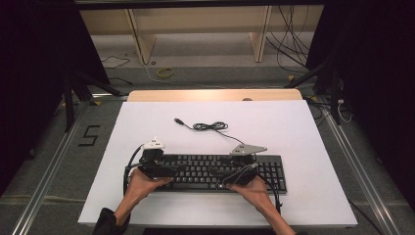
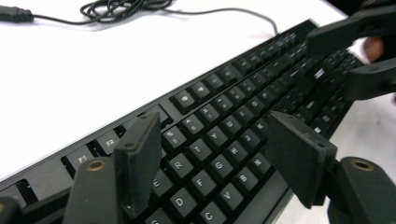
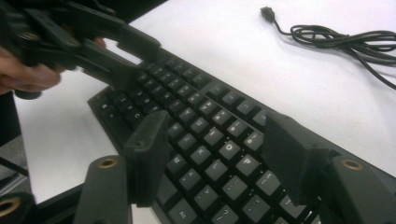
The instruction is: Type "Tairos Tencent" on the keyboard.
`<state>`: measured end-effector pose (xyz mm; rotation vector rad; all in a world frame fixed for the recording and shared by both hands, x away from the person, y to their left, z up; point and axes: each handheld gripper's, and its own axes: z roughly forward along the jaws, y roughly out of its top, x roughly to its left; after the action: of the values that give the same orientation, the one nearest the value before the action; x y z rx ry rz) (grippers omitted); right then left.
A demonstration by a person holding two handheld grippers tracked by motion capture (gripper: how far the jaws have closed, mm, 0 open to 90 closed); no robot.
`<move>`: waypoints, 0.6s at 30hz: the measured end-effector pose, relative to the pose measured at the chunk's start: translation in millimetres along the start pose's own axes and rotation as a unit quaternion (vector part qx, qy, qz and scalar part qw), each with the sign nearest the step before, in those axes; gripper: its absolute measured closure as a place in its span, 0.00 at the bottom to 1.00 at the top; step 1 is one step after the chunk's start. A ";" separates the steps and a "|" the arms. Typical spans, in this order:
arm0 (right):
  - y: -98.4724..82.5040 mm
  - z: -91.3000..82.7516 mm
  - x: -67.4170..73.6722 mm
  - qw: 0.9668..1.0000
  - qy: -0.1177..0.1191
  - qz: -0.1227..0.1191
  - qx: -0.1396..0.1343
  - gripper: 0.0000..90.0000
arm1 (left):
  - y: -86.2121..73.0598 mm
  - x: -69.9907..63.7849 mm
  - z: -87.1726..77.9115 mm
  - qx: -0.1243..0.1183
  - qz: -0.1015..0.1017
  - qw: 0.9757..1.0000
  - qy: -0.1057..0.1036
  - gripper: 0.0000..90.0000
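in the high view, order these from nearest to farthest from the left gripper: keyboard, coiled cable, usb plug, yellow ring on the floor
1. keyboard, right under the left gripper, at the table's near side.
2. usb plug, on the white sheet beyond it.
3. coiled cable, just right of the plug; close to the plug's rank.
4. yellow ring, on the floor past the table.

Even overhead light is falling on the white rectangular table top (image 1: 303, 147), while the room around it is sinking into black.

In the high view the white surface is glowing almost overexposed and the black full-size plastic keyboard (image 1: 274, 171) is throwing only a thin soft shadow. In the 2 gripper views the near black jaws are showing blurred and soft-edged, key legends are staying readable mid-frame, and the coiled black USB cable (image 3: 341, 37) and the far keys are going soft; the other gripper is smearing slightly.
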<state>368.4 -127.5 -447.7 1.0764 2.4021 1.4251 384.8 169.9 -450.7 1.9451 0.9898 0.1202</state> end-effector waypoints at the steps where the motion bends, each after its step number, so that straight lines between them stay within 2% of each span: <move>1: 0.2 0.8 -0.3 1.000 -0.001 0.001 0.004 0.48 | -0.6 -0.6 -1.2 -0.004 0.001 1.000 -0.002 0.39; 5: 1.0 4.2 -2.2 1.000 -0.013 -0.001 0.012 0.55 | -3.5 -1.8 -6.4 -0.016 0.001 1.000 0.000 0.38; 9: 3.3 7.8 -3.0 1.000 -0.015 -0.006 0.017 0.65 | -7.8 -2.1 -11.8 -0.031 -0.005 0.999 0.001 0.37; 18: 4.9 20.3 -3.9 0.999 -0.017 -0.016 0.041 0.84 | -10.3 -3.7 -17.1 -0.040 -0.002 0.999 0.002 0.35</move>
<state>383.0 -114.1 -455.5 1.0651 2.4620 1.2996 368.7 181.8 -447.7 1.8706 0.9759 0.1589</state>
